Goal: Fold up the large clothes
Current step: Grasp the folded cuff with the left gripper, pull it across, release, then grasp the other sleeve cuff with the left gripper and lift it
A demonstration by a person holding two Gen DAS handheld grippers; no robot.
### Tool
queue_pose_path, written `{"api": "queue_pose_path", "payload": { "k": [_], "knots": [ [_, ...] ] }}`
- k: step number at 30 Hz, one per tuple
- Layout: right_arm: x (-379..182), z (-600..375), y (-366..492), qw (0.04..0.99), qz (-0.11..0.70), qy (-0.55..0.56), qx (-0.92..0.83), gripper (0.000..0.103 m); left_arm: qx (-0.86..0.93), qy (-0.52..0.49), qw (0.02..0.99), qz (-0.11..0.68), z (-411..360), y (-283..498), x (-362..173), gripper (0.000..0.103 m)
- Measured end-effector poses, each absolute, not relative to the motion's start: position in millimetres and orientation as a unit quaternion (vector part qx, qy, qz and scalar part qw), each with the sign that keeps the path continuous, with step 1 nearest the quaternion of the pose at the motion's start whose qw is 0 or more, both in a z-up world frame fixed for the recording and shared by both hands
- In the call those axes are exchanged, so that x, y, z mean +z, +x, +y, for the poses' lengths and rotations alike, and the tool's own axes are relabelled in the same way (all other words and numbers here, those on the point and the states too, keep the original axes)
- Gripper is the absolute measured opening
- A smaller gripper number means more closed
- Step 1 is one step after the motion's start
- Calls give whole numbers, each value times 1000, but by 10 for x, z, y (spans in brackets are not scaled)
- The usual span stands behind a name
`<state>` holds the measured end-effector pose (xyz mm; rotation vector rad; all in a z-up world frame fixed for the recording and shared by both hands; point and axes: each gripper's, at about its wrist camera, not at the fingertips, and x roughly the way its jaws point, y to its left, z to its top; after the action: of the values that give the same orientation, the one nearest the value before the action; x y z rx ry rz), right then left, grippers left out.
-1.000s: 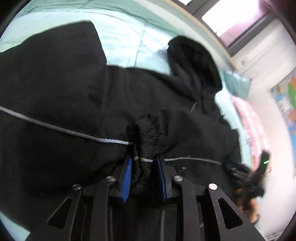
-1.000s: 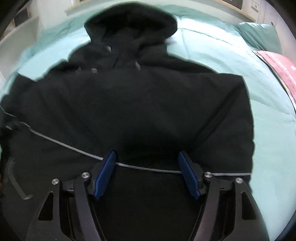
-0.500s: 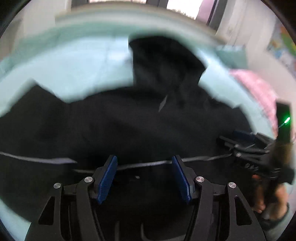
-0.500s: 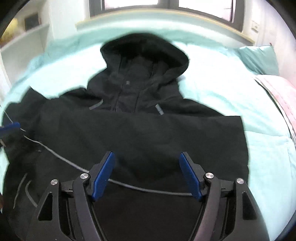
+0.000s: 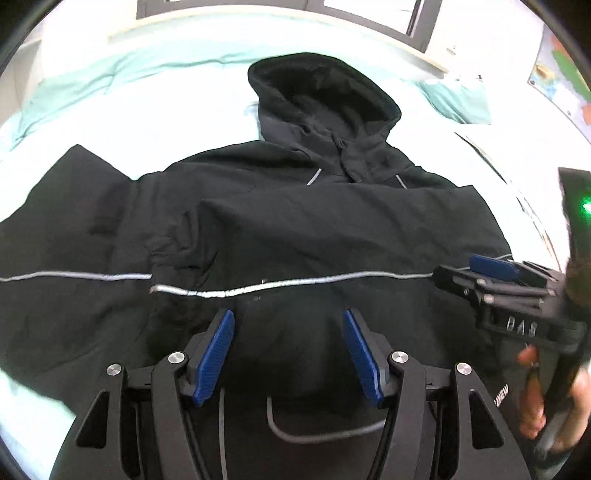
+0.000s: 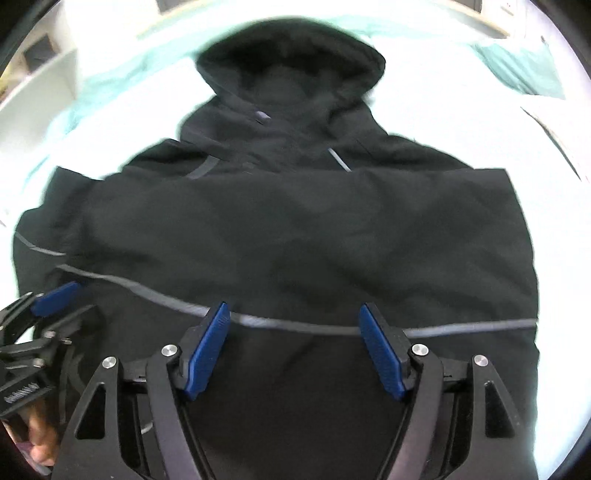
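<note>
A black hooded jacket (image 5: 295,221) lies flat on a light teal bedspread (image 5: 129,92), hood (image 5: 325,92) at the far end, both sleeves folded across the chest. A grey reflective stripe (image 5: 258,288) runs across it. My left gripper (image 5: 288,321) is open and empty, above the jacket's lower middle. My right gripper (image 6: 295,314) is open and empty over the jacket (image 6: 295,229) near the stripe (image 6: 295,326). The right gripper also shows at the right edge of the left wrist view (image 5: 495,269), and the left gripper at the lower left of the right wrist view (image 6: 55,295).
A teal pillow (image 5: 458,99) lies at the far right of the bed, with a pink-striped item (image 5: 532,206) beside it. A window sill (image 5: 258,26) runs behind the bed. A white shelf (image 6: 33,96) stands at the left.
My left gripper let go of the sleeve cuff, opened, and pulled back to face the hood. The sleeve now lies across the chest. My right gripper stayed open and shifted slightly.
</note>
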<state>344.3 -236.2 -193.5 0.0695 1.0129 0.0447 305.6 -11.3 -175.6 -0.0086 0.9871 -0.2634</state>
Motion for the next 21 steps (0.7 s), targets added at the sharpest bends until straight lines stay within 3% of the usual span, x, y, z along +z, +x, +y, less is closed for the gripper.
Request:
{"api": "queue_pose_path", "payload": {
  "k": [5,7,11,16,21],
  "knots": [
    [-2200,-2214,3192,858,513,14,-21,76,-94,-13,839,536,6,3192,-2179,63],
    [-2398,-2202,3166,855,519,-1,-21,76,-92,-1,846,525,-21,3111,-2078,63],
    [-2208,-2285,3138,846,533,33,-11,77,-108,-7,874,474,140,2833,-1708,63],
    [-1795,-1911,2985,878,478,27,32,77,-55,-38,910,410,980,2504,-1173,63],
    [-1741,-1282,3003,896,430,44,99,77,43,-94,921,375,2281,2281,-925,63]
  ]
}}
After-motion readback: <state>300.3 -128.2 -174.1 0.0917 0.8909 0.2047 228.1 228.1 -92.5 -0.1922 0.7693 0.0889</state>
